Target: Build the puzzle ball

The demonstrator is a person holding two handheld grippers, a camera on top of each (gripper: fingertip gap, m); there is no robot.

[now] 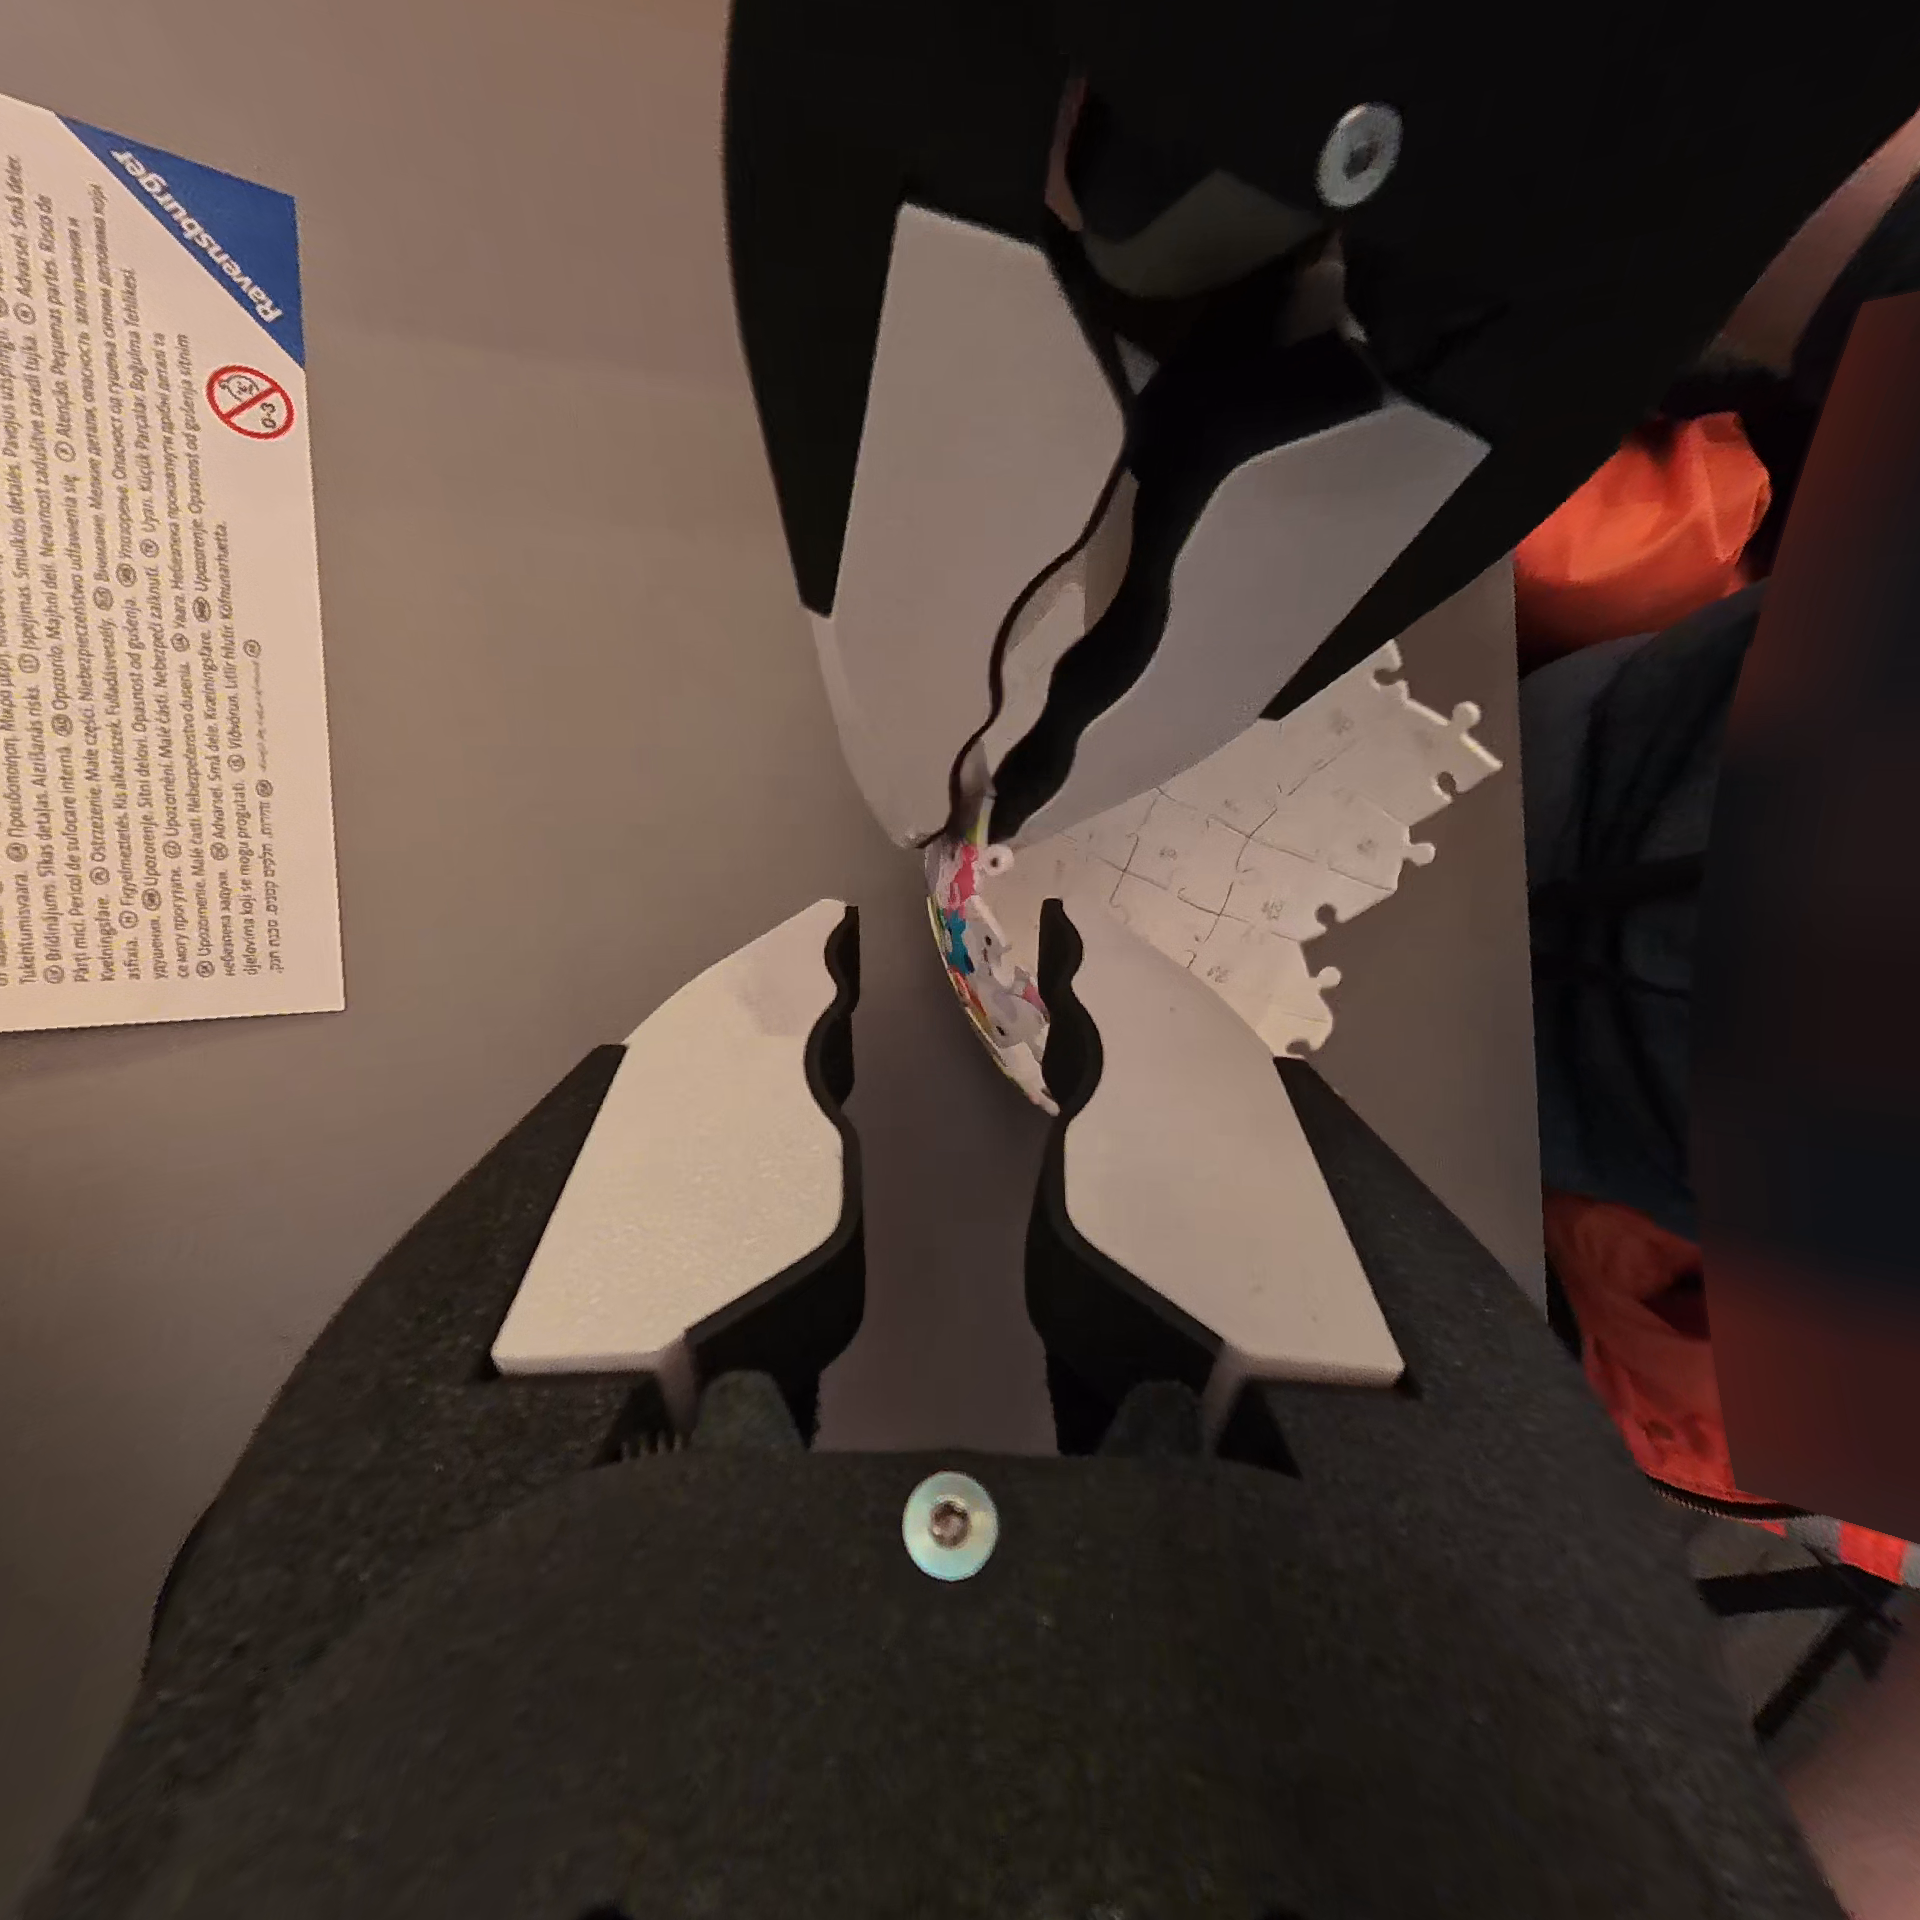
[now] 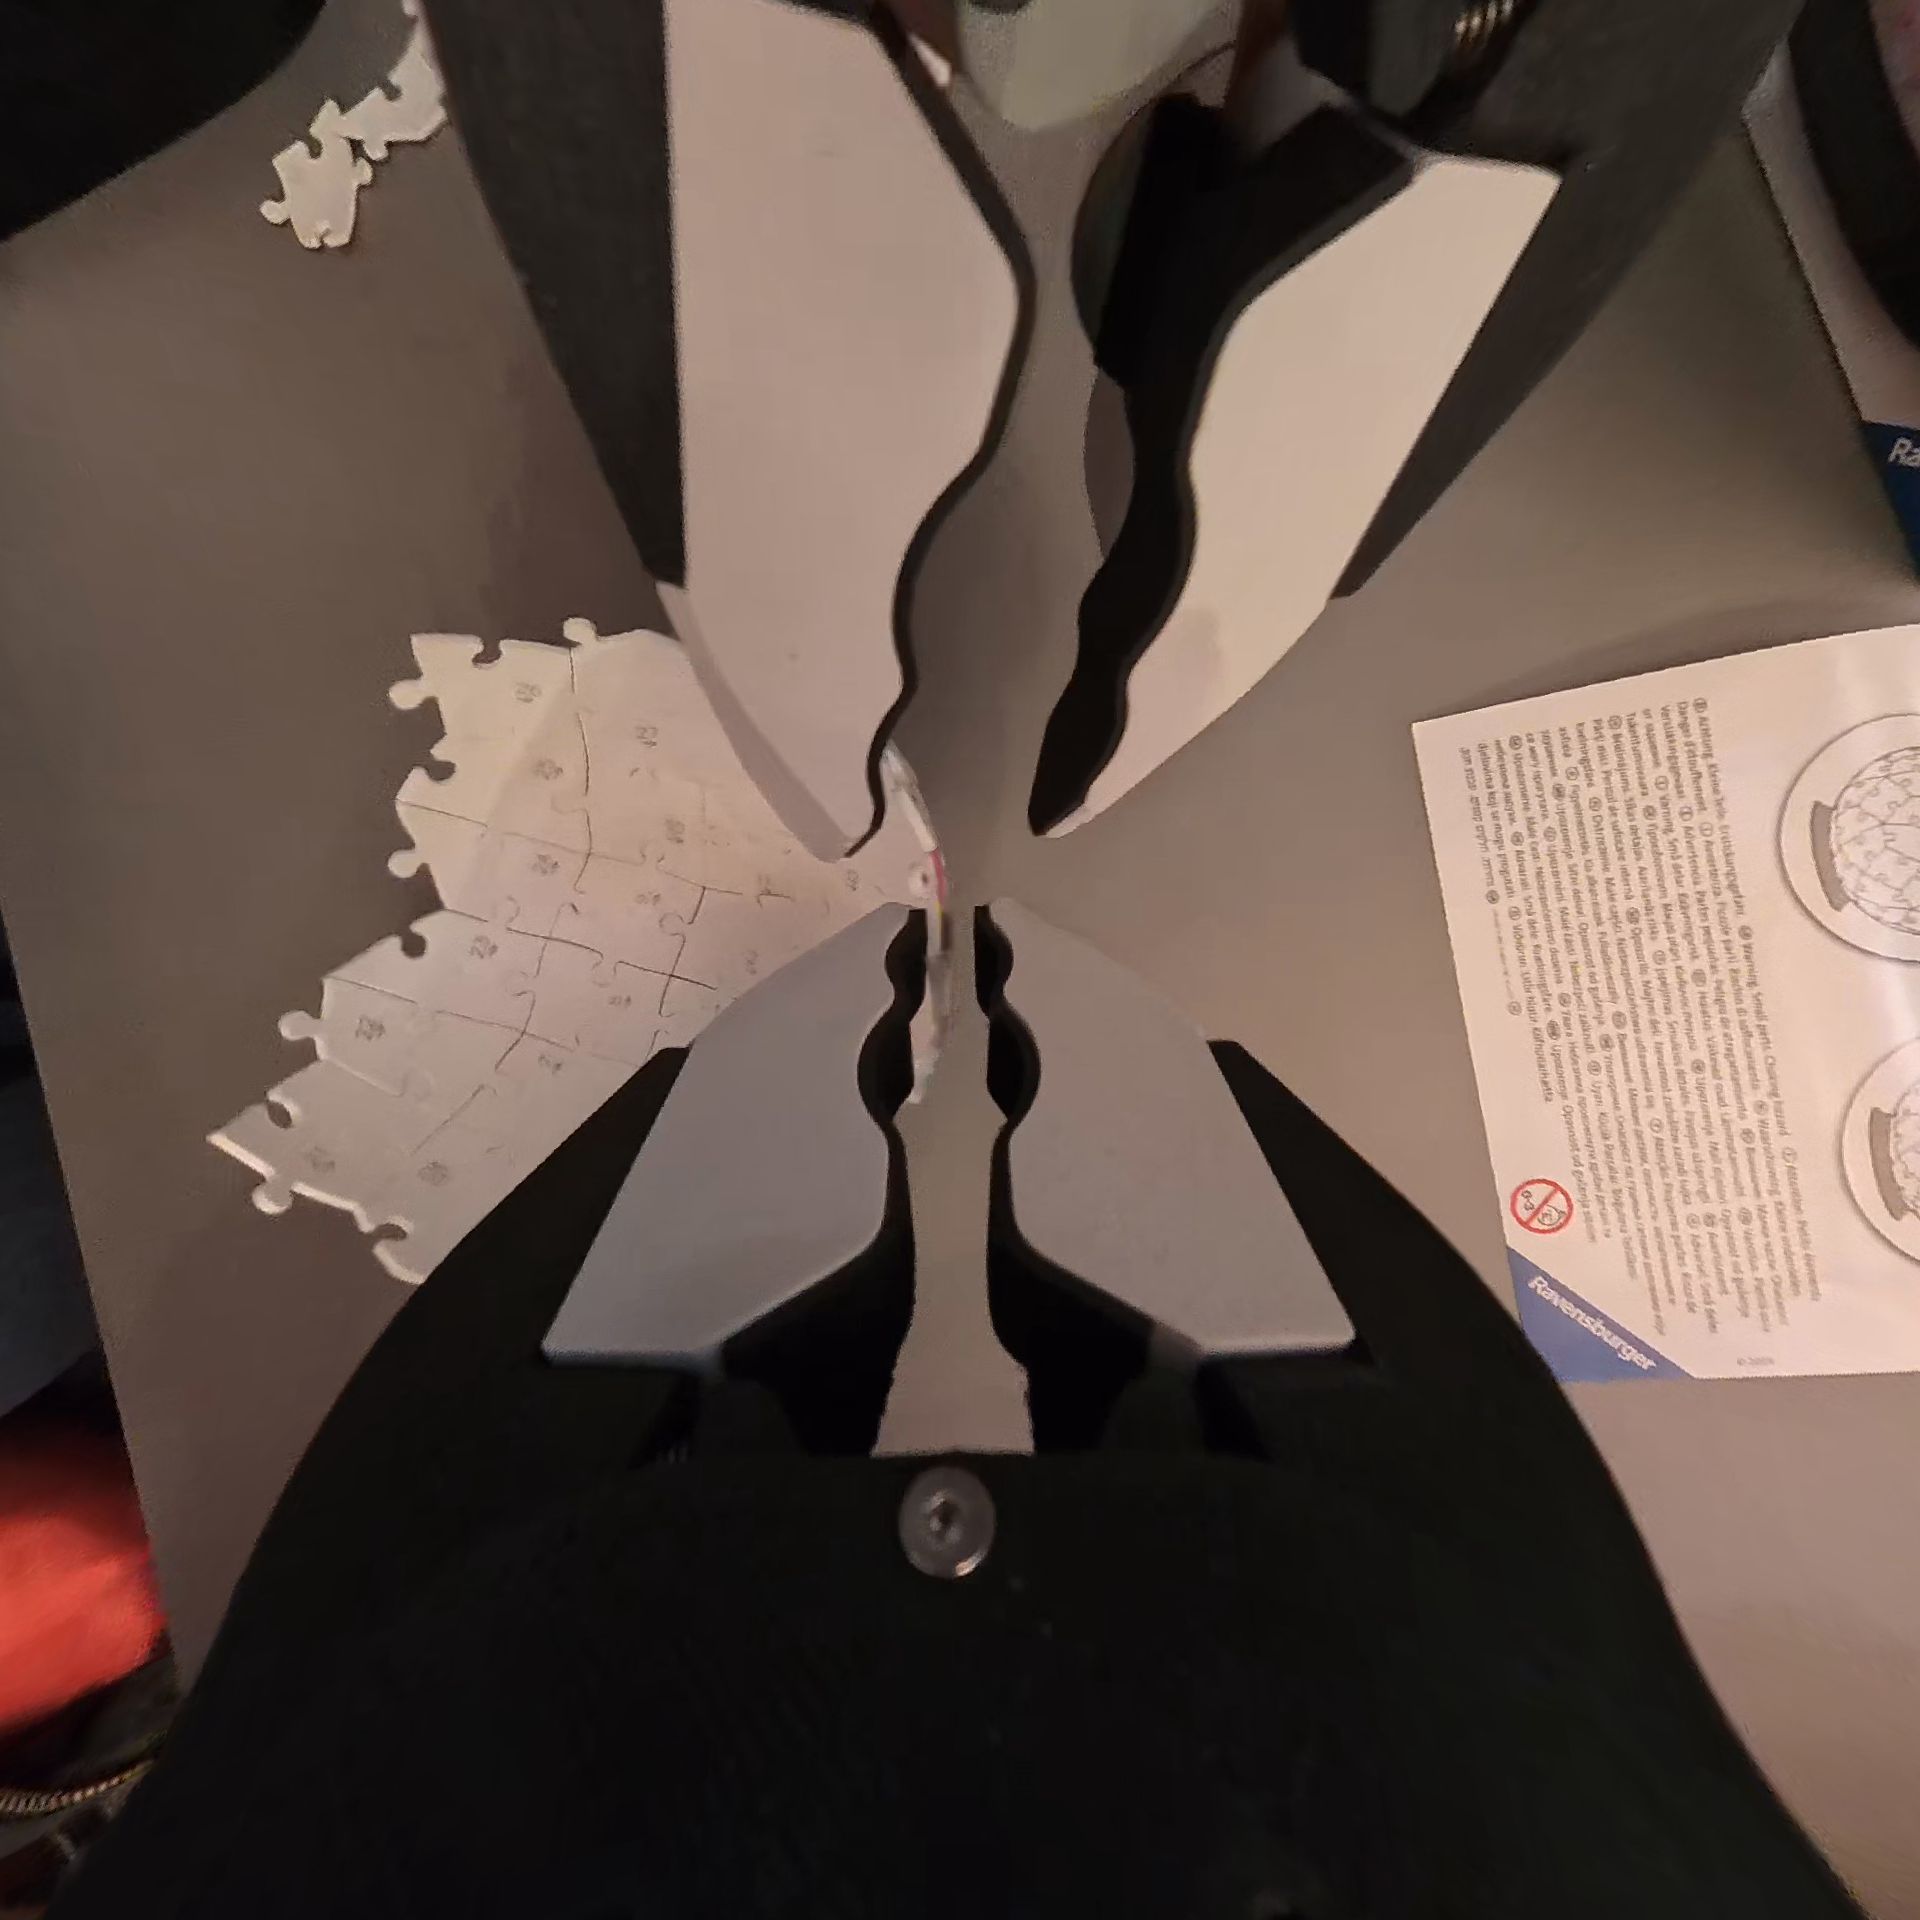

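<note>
White card on its inner face and bright pink, blue and green on its outer one, the curved puzzle-ball section is hanging just above the grey table, near the centre of both views. In the right wrist view, the section is fanning out toward the left of the frame, its knobbed edges pointing away from the tools.

The right gripper is pinching the section's near edge, its jaws drawn down to a narrow slit with the thin card standing edge-on between them. In the left wrist view it is reaching in from the top of the frame, tips meeting on that same edge.

The left gripper is standing moderately wide, gripping nothing. The coloured edge is sitting inside the gap, close against the finger on the right of the frame. Seen from the right wrist view, it is coming down from the top.

A printed leaflet is lying flat at the left edge of the left wrist view, and at the right of the other. A few loose white pieces are lying at the upper left. Orange fabric is showing beyond the table's edge.
</note>
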